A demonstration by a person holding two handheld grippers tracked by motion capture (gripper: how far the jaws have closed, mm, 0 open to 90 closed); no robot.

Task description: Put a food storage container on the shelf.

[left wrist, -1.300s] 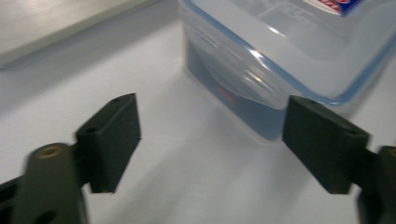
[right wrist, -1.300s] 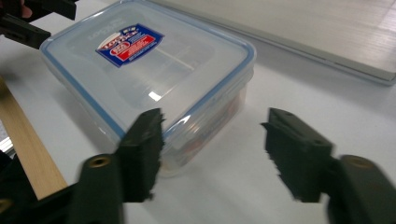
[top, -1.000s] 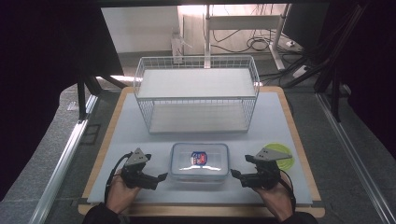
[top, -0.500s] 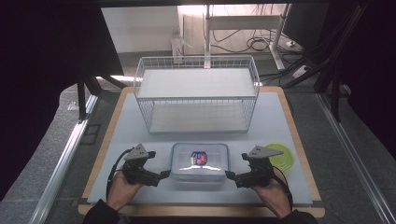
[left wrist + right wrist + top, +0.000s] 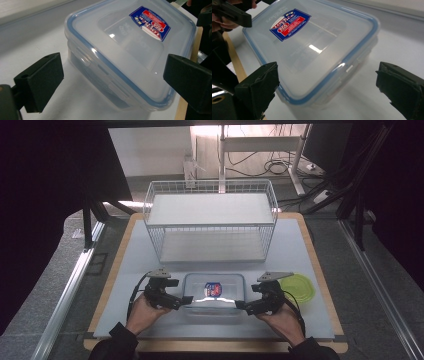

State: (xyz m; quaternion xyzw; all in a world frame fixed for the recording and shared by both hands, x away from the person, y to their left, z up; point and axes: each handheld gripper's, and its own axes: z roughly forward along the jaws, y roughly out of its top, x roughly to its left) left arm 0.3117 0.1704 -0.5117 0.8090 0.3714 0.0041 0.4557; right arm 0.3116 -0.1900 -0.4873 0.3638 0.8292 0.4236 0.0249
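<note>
A clear plastic container with a blue-rimmed lid and a red and blue label lies near the table's front edge. My left gripper is at its left end and open. In the left gripper view, the near corner of the container sits between the black jaws of this gripper without touching them. My right gripper is at the right end, and its jaws have just been opening. In the right gripper view, a corner of the container lies between the jaws of that gripper, clear of both pads.
A white wire basket with a shelf stands at the back of the white mat. A round green lid lies flat just right of my right hand. The wooden board's edge runs along the front.
Both hands have moved inward toward the container. The left gripper has gone right and the right gripper left, so each now brackets a corner of it.
</note>
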